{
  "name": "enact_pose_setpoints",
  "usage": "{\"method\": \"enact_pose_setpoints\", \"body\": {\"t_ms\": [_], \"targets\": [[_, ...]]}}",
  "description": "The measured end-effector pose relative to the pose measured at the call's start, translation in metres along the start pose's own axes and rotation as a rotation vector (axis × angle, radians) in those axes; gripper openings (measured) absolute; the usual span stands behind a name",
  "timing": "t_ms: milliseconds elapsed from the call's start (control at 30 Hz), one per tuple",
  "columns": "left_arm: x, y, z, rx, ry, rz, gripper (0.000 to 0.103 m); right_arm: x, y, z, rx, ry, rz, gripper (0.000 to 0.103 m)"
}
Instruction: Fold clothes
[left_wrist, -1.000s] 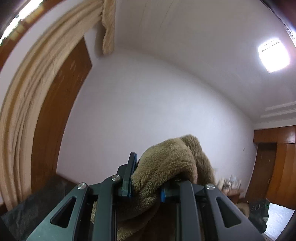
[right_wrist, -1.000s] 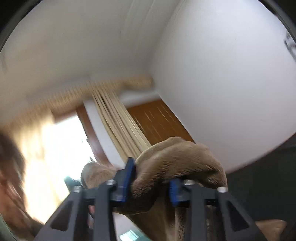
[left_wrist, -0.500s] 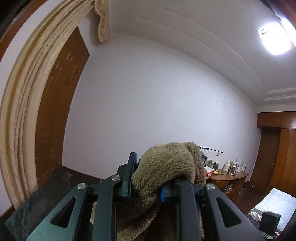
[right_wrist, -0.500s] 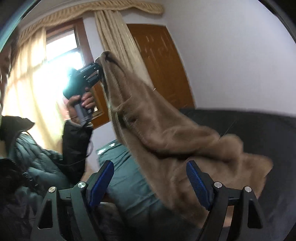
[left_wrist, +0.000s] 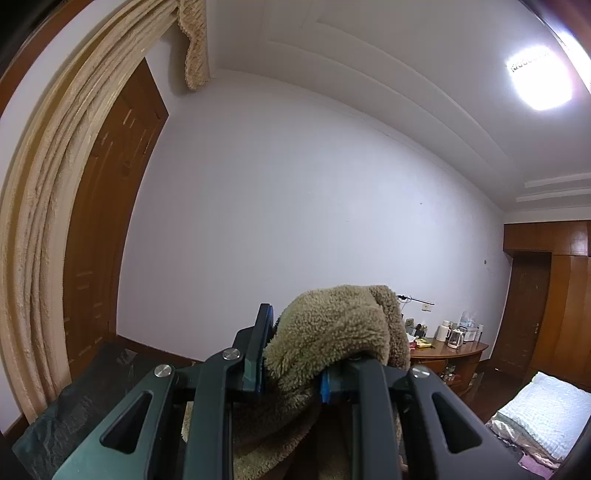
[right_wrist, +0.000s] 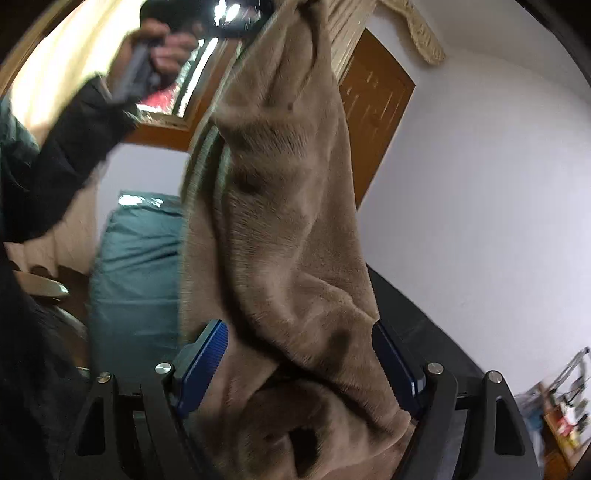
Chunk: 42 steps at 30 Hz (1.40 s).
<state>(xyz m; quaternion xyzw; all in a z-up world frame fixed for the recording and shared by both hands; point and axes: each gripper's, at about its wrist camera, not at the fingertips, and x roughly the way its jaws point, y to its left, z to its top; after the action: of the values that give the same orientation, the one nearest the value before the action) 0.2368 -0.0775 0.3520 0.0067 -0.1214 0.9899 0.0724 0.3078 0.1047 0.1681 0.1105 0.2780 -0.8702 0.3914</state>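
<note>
Bottom centre of the left wrist view: left gripper (left_wrist: 291, 354) clamped tight on a bunched fold of the fuzzy tan garment (left_wrist: 332, 332), blue pads pressed into the pile from both sides, cloth mounding over the fingertips and spilling down between the arms. Behind it just white wall (left_wrist: 295, 203), cream curtain (left_wrist: 48, 206) arcing down the left edge, wooden door (left_wrist: 110, 221) beside it, lit ceiling lamp (left_wrist: 539, 79) upper right, cluttered desk (left_wrist: 450, 347) lower right.

Over in the right wrist view, same garment (right_wrist: 288, 221) hanging as a long drape from the top of the frame, pinched up there by the other tool in a hand (right_wrist: 162, 48) with a dark sleeve. Right gripper (right_wrist: 299, 362) spread wide at the bottom, blue pads well apart, cloth sagging through the gap, not squeezed. Somewhat blurry. Teal bedding (right_wrist: 136, 273) lower left.
</note>
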Motion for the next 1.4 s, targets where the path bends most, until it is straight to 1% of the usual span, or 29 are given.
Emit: {"method": "enact_pose_setpoints", "body": {"t_ms": [100, 133, 167, 200, 233, 267, 300, 333, 400, 500, 567, 633, 667, 733, 767, 800, 833, 867, 900, 933, 967, 1033, 1167, 1267, 1333, 1400], "targets": [[0.000, -0.002, 0.000, 0.015, 0.003, -0.002, 0.024, 0.010, -0.013, -0.001, 0.087, -0.006, -0.001, 0.082], [-0.001, -0.003, -0.001, 0.018, 0.003, -0.001, 0.024, 0.013, -0.017, -0.001, 0.116, -0.009, -0.001, 0.080], [-0.001, -0.004, -0.001, 0.020, 0.004, -0.001, 0.024, 0.016, -0.021, -0.001, 0.145, -0.011, -0.001, 0.066], [-0.002, -0.004, -0.002, 0.020, 0.006, 0.001, 0.024, 0.019, -0.025, -0.002, 0.174, -0.013, -0.002, 0.056], [-0.001, -0.003, -0.001, 0.019, 0.007, 0.006, 0.024, 0.023, -0.030, -0.002, 0.203, -0.015, -0.002, 0.036], [0.000, -0.001, -0.001, 0.017, 0.008, 0.012, 0.024, 0.026, -0.034, -0.002, 0.232, -0.017, -0.002, 0.022], [0.000, 0.001, -0.001, 0.014, 0.010, 0.018, 0.024, 0.029, -0.038, -0.002, 0.261, -0.019, -0.002, 0.019], [0.001, 0.004, -0.002, 0.005, 0.014, 0.024, 0.024, 0.025, -0.043, -0.002, 0.289, -0.037, -0.029, 0.017], [0.003, 0.009, -0.006, -0.012, 0.027, 0.031, 0.024, 0.005, -0.056, 0.000, 0.341, -0.096, -0.119, 0.015], [0.011, 0.019, -0.016, -0.035, 0.068, 0.037, 0.024, -0.039, -0.086, 0.001, 0.462, -0.201, -0.327, 0.014], [0.021, 0.022, -0.029, -0.045, 0.122, 0.010, 0.024, -0.072, -0.102, -0.001, 0.533, -0.278, -0.482, 0.014], [0.030, 0.022, -0.047, -0.045, 0.182, -0.015, 0.024, -0.099, -0.107, -0.002, 0.544, -0.335, -0.620, 0.014], [0.034, 0.020, -0.057, -0.040, 0.214, -0.027, 0.024, -0.109, -0.106, -0.002, 0.536, -0.351, -0.670, 0.014], [0.042, 0.016, -0.079, -0.025, 0.281, -0.053, 0.024, -0.120, -0.097, -0.003, 0.505, -0.362, -0.748, 0.014], [0.045, 0.014, -0.090, -0.015, 0.316, -0.069, 0.025, -0.117, -0.092, -0.001, 0.490, -0.361, -0.778, 0.014], [0.045, 0.011, -0.098, 0.000, 0.337, -0.078, 0.025, -0.109, -0.087, 0.002, 0.477, -0.356, -0.800, 0.014], [0.045, 0.008, -0.106, 0.015, 0.358, -0.087, 0.030, -0.103, -0.084, 0.003, 0.471, -0.349, -0.813, 0.014], [0.045, 0.005, -0.114, 0.030, 0.379, -0.096, 0.041, -0.098, -0.082, 0.001, 0.470, -0.340, -0.819, 0.014], [0.045, 0.003, -0.122, 0.044, 0.399, -0.105, 0.047, -0.095, -0.081, 0.000, 0.475, -0.331, -0.818, 0.014], [0.045, 0.000, -0.130, 0.059, 0.420, -0.114, 0.058, -0.093, -0.082, -0.003, 0.488, -0.320, -0.814, 0.014], [0.045, -0.003, -0.138, 0.074, 0.441, -0.123, 0.063, -0.090, -0.083, -0.007, 0.503, -0.306, -0.810, 0.014], [0.044, -0.008, -0.149, 0.111, 0.474, -0.142, 0.066, -0.071, -0.083, -0.009, 0.523, -0.284, -0.808, 0.014], [0.039, -0.024, -0.166, 0.216, 0.530, -0.199, 0.071, -0.068, -0.090, -0.021, 0.569, -0.246, -0.816, 0.014], [0.032, -0.040, -0.177, 0.330, 0.553, -0.239, 0.075, -0.077, -0.092, -0.033, 0.590, -0.226, -0.843, 0.014], [0.027, -0.053, -0.183, 0.411, 0.554, -0.269, 0.078, -0.087, -0.096, -0.041, 0.615, -0.210, -0.863, 0.014], [0.022, -0.058, -0.182, 0.476, 0.551, -0.293, 0.079, -0.095, -0.103, -0.047, 0.643, -0.197, -0.884, 0.014]]}}
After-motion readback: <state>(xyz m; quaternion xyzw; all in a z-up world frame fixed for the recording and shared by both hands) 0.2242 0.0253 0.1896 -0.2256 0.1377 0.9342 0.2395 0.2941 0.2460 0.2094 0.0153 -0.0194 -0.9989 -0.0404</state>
